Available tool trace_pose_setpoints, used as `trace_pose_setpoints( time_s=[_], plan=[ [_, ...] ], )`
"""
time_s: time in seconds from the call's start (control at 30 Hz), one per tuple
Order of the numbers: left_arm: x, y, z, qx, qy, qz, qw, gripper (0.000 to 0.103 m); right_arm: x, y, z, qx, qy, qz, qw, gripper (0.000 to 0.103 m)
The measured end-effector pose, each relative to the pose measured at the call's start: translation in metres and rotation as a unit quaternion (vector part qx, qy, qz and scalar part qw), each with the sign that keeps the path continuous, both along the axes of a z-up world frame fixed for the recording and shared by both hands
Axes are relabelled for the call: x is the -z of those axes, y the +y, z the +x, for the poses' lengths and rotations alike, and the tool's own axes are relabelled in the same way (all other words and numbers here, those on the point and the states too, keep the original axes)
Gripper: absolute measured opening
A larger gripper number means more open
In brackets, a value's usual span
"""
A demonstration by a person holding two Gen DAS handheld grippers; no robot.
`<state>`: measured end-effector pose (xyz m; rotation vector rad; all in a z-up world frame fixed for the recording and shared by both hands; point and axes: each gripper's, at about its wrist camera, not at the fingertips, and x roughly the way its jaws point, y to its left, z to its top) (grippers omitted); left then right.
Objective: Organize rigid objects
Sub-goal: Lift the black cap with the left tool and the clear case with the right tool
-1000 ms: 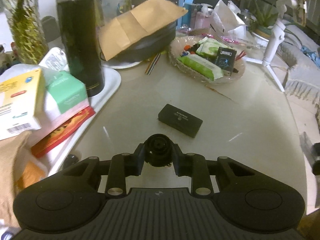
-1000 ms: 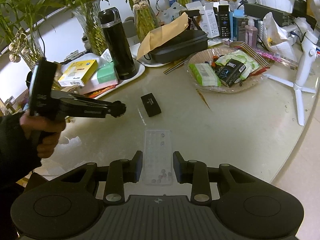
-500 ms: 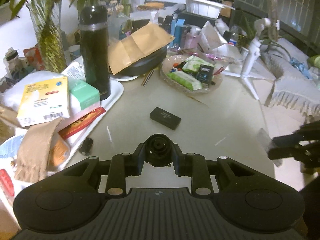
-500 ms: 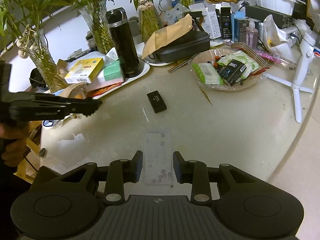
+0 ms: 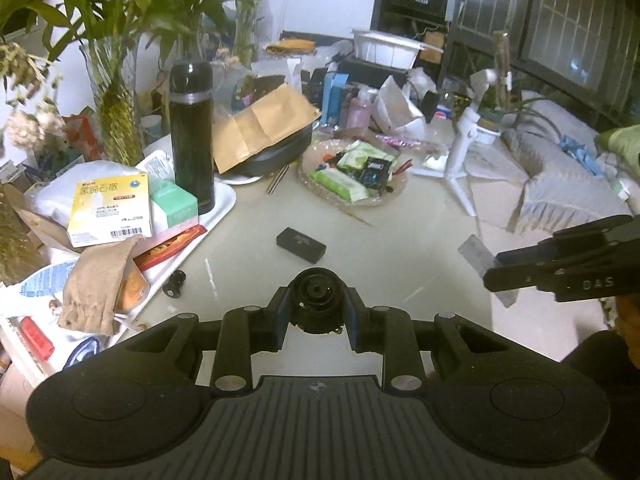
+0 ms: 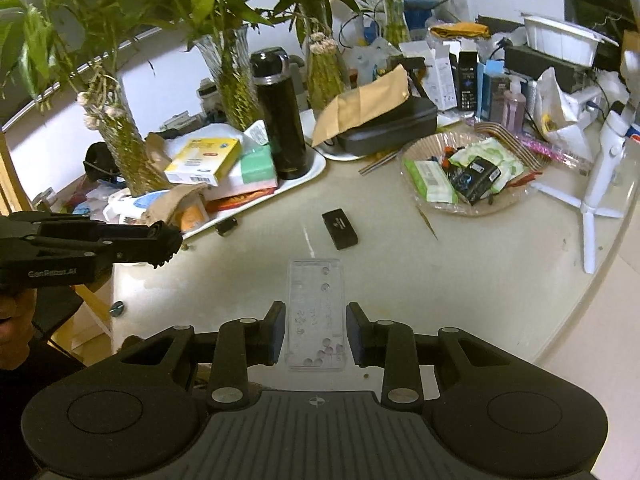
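My left gripper (image 5: 318, 312) is shut on a small round black object (image 5: 317, 299), held above the table near its front edge. My right gripper (image 6: 315, 334) is shut on a clear flat plastic case (image 6: 316, 316) with several small beads inside; the case also shows in the left wrist view (image 5: 482, 266) at the right. A small black box (image 5: 301, 242) lies on the pale table ahead of both grippers; it also shows in the right wrist view (image 6: 339, 228). A small black cylinder (image 5: 174, 282) lies beside the white tray.
A white tray (image 5: 222, 204) at left holds a tall black flask (image 5: 191, 136), boxes and a cloth pouch (image 5: 98, 282). A glass dish (image 6: 472, 176) of packets, a black case under a brown envelope (image 6: 368, 104), plant vases and a white tripod (image 6: 600, 184) crowd the back.
Both grippers have pulled back and risen from the table, so more of the clutter shows. Each keeps its hold. The left gripper has moved left in the right wrist view.
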<state>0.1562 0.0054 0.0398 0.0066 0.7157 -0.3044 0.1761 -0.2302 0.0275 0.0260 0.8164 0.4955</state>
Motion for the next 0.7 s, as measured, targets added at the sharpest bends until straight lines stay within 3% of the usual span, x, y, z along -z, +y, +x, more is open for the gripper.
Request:
trace_pose_setpoints(
  time_s=[0.4,0.7],
  plan=[
    [-0.014,-0.005,-0.044,0.002,-0.012,-0.001,0.9999,0.028,-0.008,0.005,-0.028,-0.018,-0.005,0.0,1.0,0.035],
    [-0.004,-0.003,-0.068,0.004,0.003,0.002,1.0,0.028,-0.009,0.005,-0.043,-0.024,-0.005,0.004,1.0,0.035]
  ],
)
